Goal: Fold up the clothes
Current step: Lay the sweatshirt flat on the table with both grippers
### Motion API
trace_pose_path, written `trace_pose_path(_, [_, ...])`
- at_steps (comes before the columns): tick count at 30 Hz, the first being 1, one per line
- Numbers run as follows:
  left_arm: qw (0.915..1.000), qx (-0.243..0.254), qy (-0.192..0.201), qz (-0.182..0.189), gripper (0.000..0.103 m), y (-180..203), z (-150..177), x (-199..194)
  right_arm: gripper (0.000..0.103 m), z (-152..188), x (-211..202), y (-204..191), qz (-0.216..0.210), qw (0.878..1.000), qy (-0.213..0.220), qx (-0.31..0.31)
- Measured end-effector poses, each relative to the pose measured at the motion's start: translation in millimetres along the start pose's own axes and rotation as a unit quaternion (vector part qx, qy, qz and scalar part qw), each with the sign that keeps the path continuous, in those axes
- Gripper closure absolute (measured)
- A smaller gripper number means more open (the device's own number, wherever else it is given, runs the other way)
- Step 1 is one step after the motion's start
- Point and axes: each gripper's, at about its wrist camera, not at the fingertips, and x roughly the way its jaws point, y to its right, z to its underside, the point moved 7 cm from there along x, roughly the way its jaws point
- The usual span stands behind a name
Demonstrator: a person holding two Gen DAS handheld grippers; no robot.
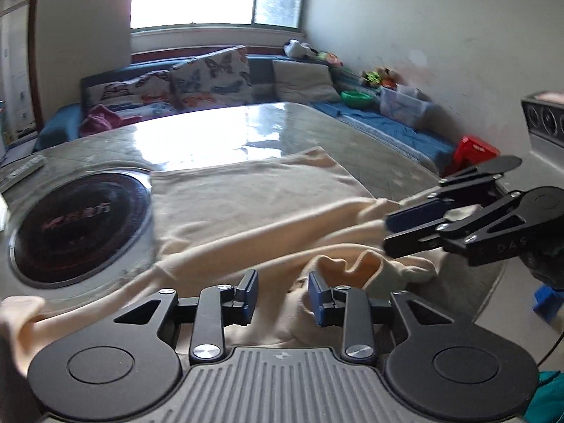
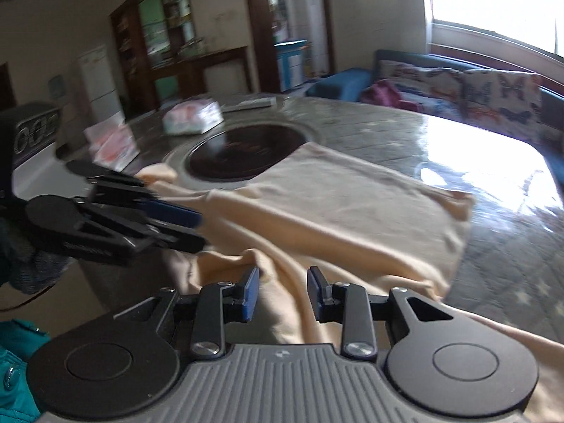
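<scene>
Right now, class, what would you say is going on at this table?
A person holding a gripper in each hand is folding a cream garment spread on a glossy table beside a round black cooktop. Both the left gripper and right gripper are open above bunched cloth at the near edge, gripping nothing.

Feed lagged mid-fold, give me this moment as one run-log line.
left gripper: open, above collar | right gripper: open, nothing held | cream shirt: flat on table, sleeves folded across, near edge rumpled
</scene>
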Motion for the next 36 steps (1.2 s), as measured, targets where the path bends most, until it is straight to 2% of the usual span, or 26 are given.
trace_pose_path(5, [0.9998, 0.011, -0.017, 0.008, 0.07, 5, 6, 11, 0.074, 7, 19, -8, 0.001, 1.0, -0.021, -0.015])
trace_pose_path(7, [0.9996, 0.017, -0.02, 0.01, 0.093, 6, 9, 12, 0.076, 12, 26, -6, 0.007, 0.999, -0.029, -0.012])
trace_pose_path(9, [0.9996, 0.022, -0.016, 0.011, 0.098, 8, 9, 9, 0.094, 15, 26, -6, 0.011, 0.999, -0.031, -0.014])
trace_pose_path(10, [0.9996, 0.024, -0.012, 0.012, 0.1, 9, 8, 6, 0.095, 15, 25, -7, 0.013, 0.999, -0.029, -0.018])
trace_pose_path(14, [0.9994, 0.03, 0.01, 0.016, 0.101, 12, 2, -15, 0.098, 13, 8, -12, 0.005, 0.999, -0.017, -0.03])
trace_pose_path(18, [0.9981, 0.04, 0.023, 0.04, 0.101, 18, 2, -41, 0.098, 14, -15, -25, -0.005, 0.998, -0.019, -0.059])
trace_pose_path(21, [0.9976, 0.044, 0.009, 0.052, 0.101, 19, 11, -48, 0.098, 20, -24, -36, -0.02, 0.997, -0.032, -0.072])
trace_pose_path(25, [0.9965, 0.053, -0.018, 0.062, 0.1, 20, 28, -45, 0.098, 43, -20, -50, -0.053, 0.993, -0.077, -0.078])
trace_pose_path(29, [0.9955, 0.061, -0.034, 0.064, 0.097, 14, 32, -44, 0.093, 52, -18, -50, -0.075, 0.99, -0.1, -0.065])
trace_pose_path(33, [0.9968, 0.055, -0.015, 0.057, 0.097, 0, 17, -55, 0.09, 39, -33, -38, -0.079, 0.993, -0.081, -0.044])
trace_pose_path(36, [0.9986, 0.041, 0.004, 0.033, 0.097, -13, 3, -48, 0.09, 29, -33, -25, -0.05, 0.997, -0.052, -0.03])
